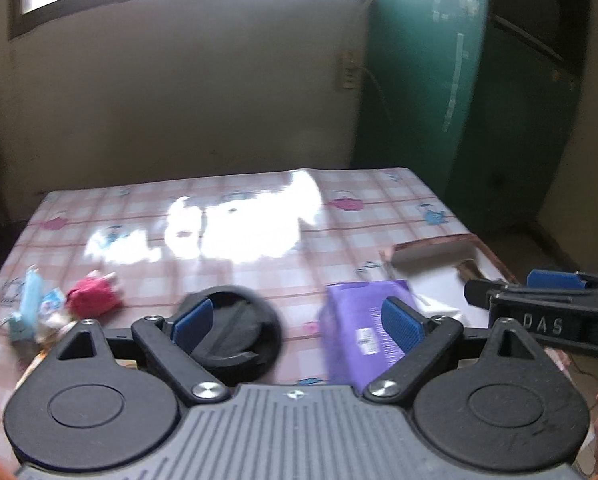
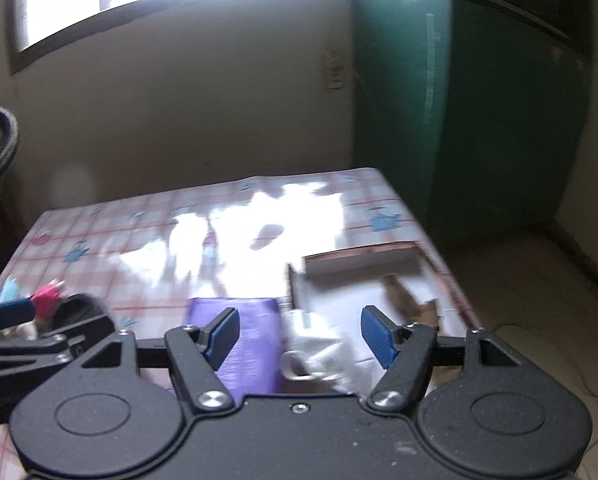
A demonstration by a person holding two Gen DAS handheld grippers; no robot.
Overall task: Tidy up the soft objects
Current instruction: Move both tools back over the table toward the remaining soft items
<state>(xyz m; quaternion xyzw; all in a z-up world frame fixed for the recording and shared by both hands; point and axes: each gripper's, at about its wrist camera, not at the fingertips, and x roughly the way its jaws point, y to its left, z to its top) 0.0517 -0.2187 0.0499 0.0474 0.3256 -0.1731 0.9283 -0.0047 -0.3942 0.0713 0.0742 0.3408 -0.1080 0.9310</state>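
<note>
both tongs, left (image 1: 299, 318) and right (image 2: 299, 334), hang spread above the worktop (image 1: 227, 272), purple pack (image 1: 359, 320) between them.

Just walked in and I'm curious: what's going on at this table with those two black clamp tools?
A person holds a two-finger gripper in each hand over a checked tablecloth. The left gripper and right gripper are both open and hold nothing. A purple packet and a black round object lie just ahead, a shallow cardboard box sits to the right, and small soft toys wait on the left. The frames are blurred.
</note>
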